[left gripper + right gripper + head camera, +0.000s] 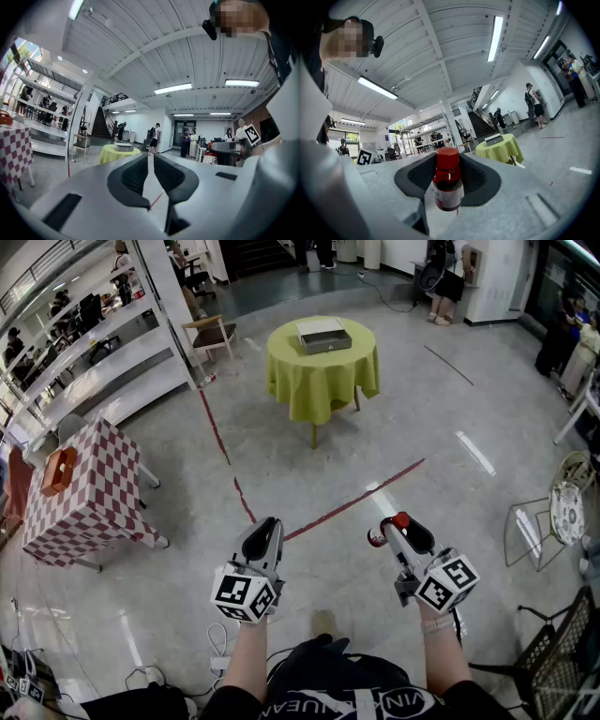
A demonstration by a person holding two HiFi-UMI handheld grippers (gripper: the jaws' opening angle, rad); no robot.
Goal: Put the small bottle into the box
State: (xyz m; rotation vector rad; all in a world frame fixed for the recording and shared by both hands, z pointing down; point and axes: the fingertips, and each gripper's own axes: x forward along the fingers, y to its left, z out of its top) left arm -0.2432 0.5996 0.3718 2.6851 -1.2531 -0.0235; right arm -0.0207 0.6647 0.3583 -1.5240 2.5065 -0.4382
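Observation:
The small bottle [447, 183] has a red cap, dark contents and a white label. My right gripper [447, 161] is shut on it, the pads pressing its neck and shoulders. In the head view the right gripper [392, 529] holds the bottle [399, 520] at waist height over the floor. The grey box [323, 337] lies far ahead on a round table with a yellow-green cloth [322, 381]. The box [493, 138] also shows ahead and to the right of the bottle. My left gripper [265, 532] is held level beside the right, and the left gripper [151, 161] is shut with nothing in it.
A red-and-white checked table [84, 488] with an orange box [58, 470] stands at the left. Wire chairs [553, 521] stand at the right. Red tape lines [347, 503] cross the floor between me and the round table. White shelving [103, 352] runs along the far left; people stand at the back.

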